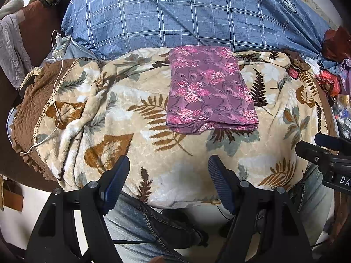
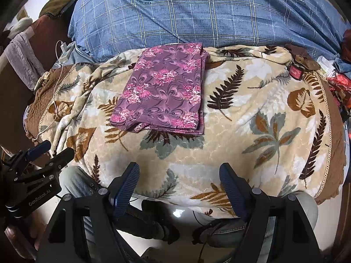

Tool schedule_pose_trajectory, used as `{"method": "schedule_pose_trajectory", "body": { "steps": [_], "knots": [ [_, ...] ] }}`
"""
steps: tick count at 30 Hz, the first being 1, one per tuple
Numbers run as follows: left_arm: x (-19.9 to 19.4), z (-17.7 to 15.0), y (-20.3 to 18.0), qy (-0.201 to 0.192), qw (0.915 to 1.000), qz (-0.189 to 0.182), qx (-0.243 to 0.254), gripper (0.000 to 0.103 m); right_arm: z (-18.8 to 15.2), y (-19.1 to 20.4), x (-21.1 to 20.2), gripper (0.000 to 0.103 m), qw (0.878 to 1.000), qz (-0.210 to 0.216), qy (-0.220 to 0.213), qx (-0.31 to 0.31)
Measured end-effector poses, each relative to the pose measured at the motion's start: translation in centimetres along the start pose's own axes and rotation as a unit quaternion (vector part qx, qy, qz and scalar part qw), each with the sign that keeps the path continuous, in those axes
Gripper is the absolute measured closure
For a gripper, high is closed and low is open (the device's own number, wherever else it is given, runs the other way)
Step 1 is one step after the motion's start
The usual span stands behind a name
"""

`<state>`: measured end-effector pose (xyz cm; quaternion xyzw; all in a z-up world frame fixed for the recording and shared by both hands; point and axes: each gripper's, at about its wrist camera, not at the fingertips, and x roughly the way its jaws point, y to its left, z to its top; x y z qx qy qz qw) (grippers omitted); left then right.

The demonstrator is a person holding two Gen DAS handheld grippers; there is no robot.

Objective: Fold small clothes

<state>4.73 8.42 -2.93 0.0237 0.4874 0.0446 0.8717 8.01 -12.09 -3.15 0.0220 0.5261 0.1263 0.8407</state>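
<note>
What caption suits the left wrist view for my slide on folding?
Open left gripper hovers before a folded purple floral cloth lying on a leaf-patterned blanket.

The left gripper (image 1: 167, 171) is built of matte black linkage arms studded with round silver pivot screws; its fingers (image 1: 116, 182) are faced with ribbed dark blue pads. The right gripper (image 2: 178, 177) is made the same way, black with silver screws and blue ribbed pads. White lettering reading "GenRobot.AI" is printed on the left gripper's body at 8 o'clock in the right wrist view; thin black cables are seen below. Faded light-blue jeans (image 1: 140, 221) are worn.
</note>
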Motion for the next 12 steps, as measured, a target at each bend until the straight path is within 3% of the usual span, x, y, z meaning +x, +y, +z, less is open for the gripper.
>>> {"method": "schedule_pose_trajectory", "body": {
  "steps": [12],
  "knots": [
    [-0.13, 0.04, 0.37, -0.010, 0.9999, 0.011, 0.007, 0.029, -0.23, 0.34, 0.25, 0.026, 1.000, 0.002, 0.002, 0.002]
  ]
}}
